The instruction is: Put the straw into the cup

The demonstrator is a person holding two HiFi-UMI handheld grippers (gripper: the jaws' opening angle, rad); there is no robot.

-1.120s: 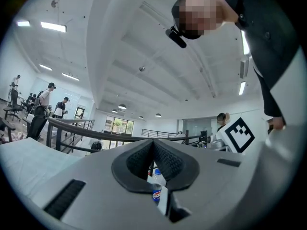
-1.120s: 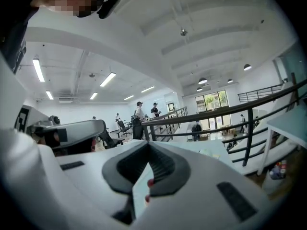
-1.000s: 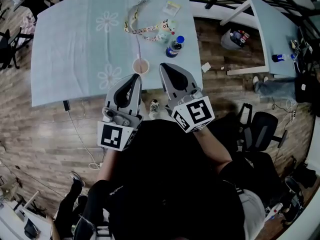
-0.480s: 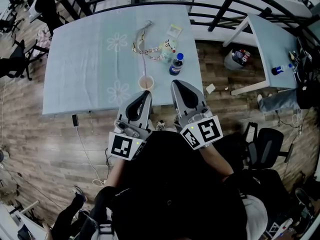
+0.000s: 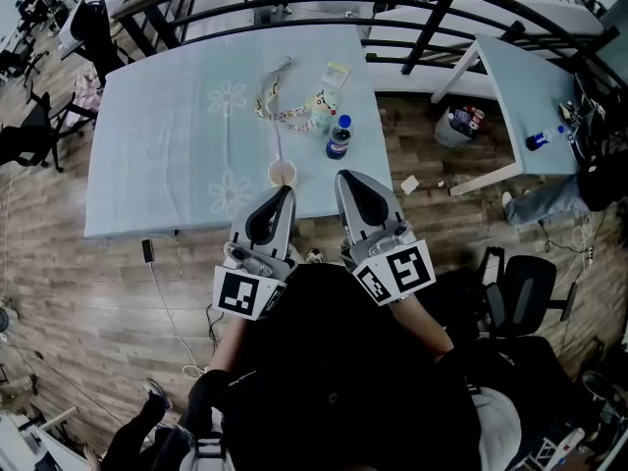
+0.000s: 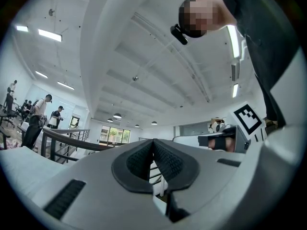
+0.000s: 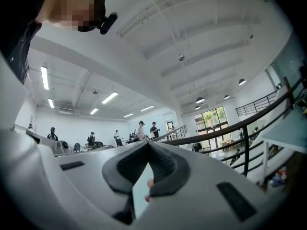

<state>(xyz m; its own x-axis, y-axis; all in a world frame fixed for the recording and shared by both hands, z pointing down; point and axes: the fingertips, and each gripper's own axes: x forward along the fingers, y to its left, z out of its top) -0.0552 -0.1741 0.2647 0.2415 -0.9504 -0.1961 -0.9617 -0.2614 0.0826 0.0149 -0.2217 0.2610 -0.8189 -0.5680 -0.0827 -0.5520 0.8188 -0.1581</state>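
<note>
A paper cup [image 5: 283, 173] stands near the front edge of the pale blue table [image 5: 167, 145]. A thin pale straw [image 5: 278, 137] seems to rise out of it, leaning toward the far side. In the head view my left gripper [image 5: 286, 191] hangs just in front of the cup, and my right gripper [image 5: 344, 176] is to the cup's right. Both are shut and hold nothing. The left gripper [image 6: 153, 142] and right gripper [image 7: 147, 144] views look level across the room, with the jaws closed tip to tip and no cup in sight.
A lanyard [image 5: 280, 106], a blue-capped bottle [image 5: 339, 138] and a small packet [image 5: 336, 74] lie behind the cup. A black railing [image 5: 294, 18] runs beyond the table. To the right are a second table [image 5: 520, 77], a bin [image 5: 458, 126] and office chairs [image 5: 520, 297].
Both grippers have risen and drawn back a little from the cup, still shut. The head view has pulled away, so more of the table and railing shows.
</note>
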